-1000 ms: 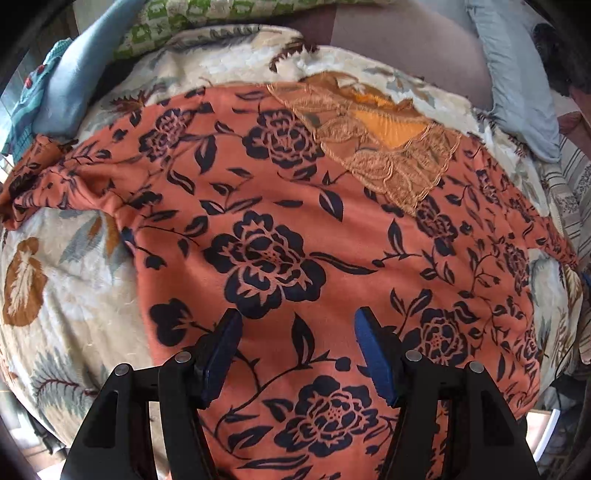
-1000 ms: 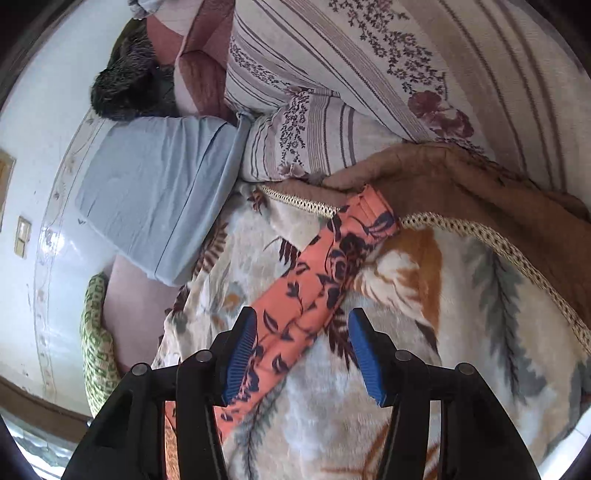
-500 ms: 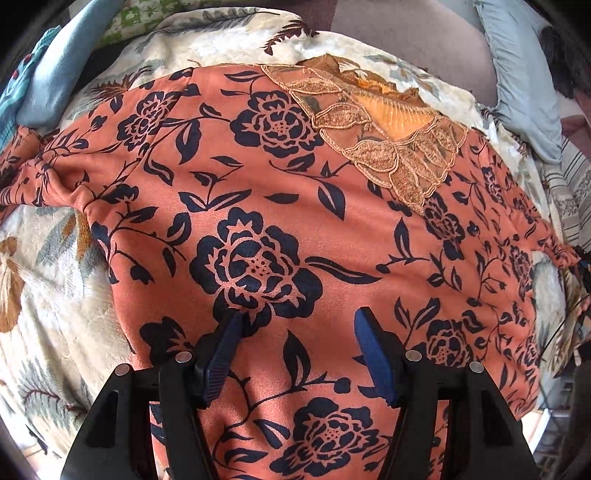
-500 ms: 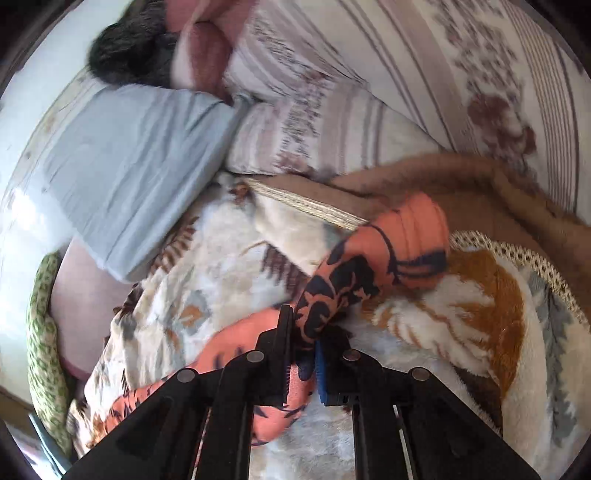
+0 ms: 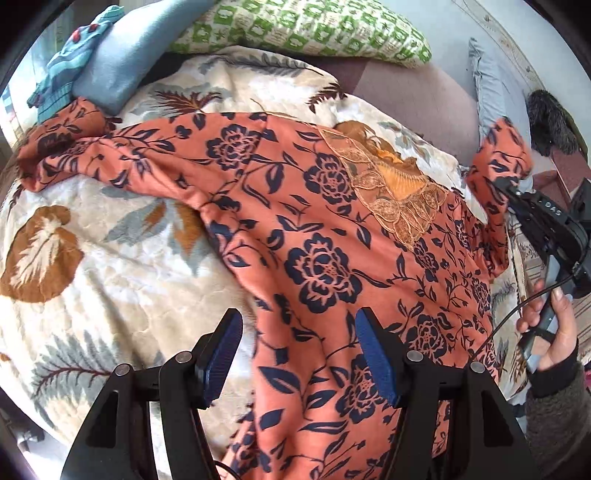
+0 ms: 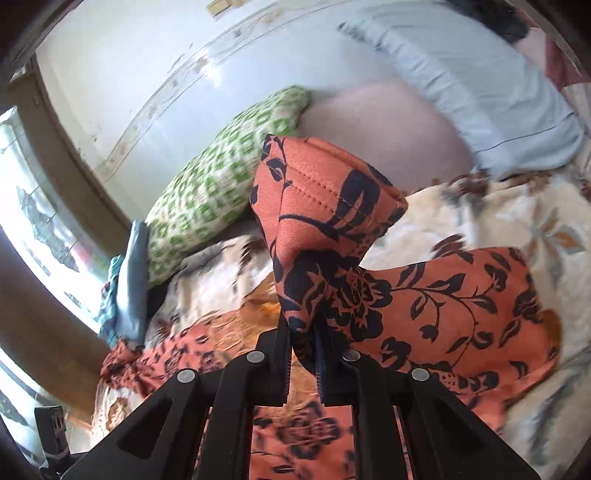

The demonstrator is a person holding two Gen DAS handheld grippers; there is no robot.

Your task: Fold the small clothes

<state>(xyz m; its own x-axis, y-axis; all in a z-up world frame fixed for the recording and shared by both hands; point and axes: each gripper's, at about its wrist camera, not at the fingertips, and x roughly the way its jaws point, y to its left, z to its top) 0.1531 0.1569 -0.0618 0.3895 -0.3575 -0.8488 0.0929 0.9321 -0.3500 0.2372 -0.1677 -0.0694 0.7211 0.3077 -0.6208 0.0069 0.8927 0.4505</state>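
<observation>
Right gripper (image 6: pixel 304 354): clamped on the sleeve cuff (image 6: pixel 325 192), lifted clear of the blanket (image 5: pixel 110 258).
Left gripper (image 5: pixel 295 354): fingers spread, apparently hovering above the floral blouse (image 5: pixel 325 240).
Blouse: spread across the blanket's middle.
Green pillow (image 5: pixel 295 26): far edge.

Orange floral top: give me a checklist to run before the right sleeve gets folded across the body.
1. Right gripper shut on the sleeve: ok.
2. Sleeve cuff lifted off the blanket: ok.
3. Left gripper open, over the orange floral top near its hem: ok.
4. Body flat: not ok, creases near the left sleeve.
5. Lace neckline uncovered: ok.
6. Grip depth on the sleeve: cannot tell.
</observation>
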